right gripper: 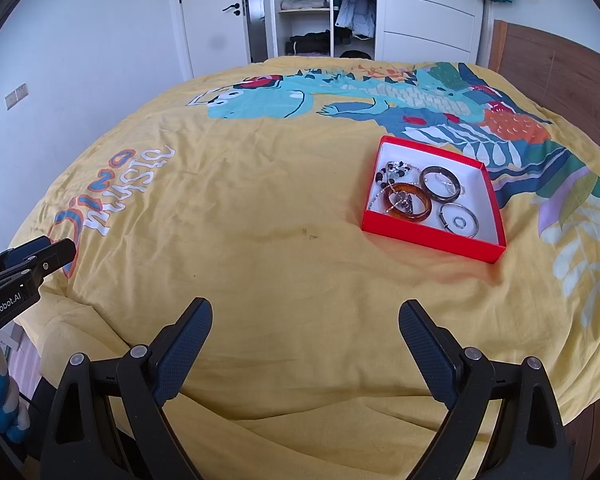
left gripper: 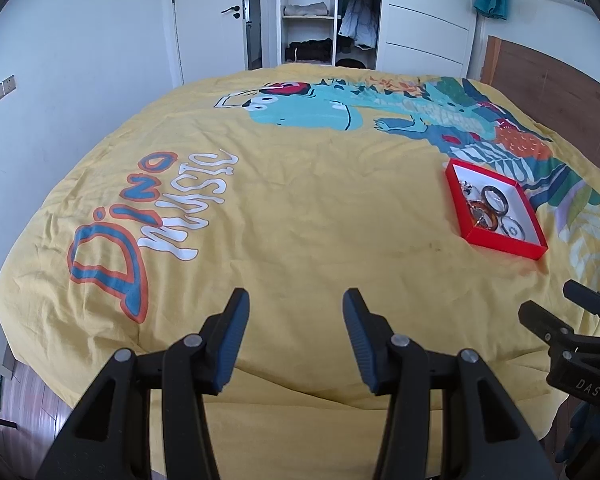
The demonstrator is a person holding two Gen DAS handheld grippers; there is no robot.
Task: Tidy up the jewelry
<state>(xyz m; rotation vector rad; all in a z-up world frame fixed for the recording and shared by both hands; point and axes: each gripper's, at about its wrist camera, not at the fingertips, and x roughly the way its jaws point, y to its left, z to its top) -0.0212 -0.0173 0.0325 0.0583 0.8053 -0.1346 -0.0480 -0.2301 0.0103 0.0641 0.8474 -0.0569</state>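
Note:
A shallow red box [right gripper: 428, 236] with a white inside lies on the yellow bedspread [right gripper: 260, 240], right of centre. In it lie an amber bangle [right gripper: 406, 202], a dark bangle [right gripper: 440, 184], a silver bangle [right gripper: 458, 222], a beaded piece [right gripper: 392, 171] and a thin chain. The box also shows in the left wrist view [left gripper: 496, 246]. My right gripper [right gripper: 304, 320] is open and empty, low over the bed's near edge, well short of the box. My left gripper [left gripper: 296, 312] is open and empty, to the left of the right one.
The bedspread has a dinosaur print [right gripper: 300, 100] and lettering [left gripper: 148, 220]. A wooden headboard [right gripper: 560, 80] stands at the right. An open wardrobe [right gripper: 320, 8] and a white door [right gripper: 216, 12] are beyond the bed. Wooden floor [left gripper: 28, 400] shows at the lower left.

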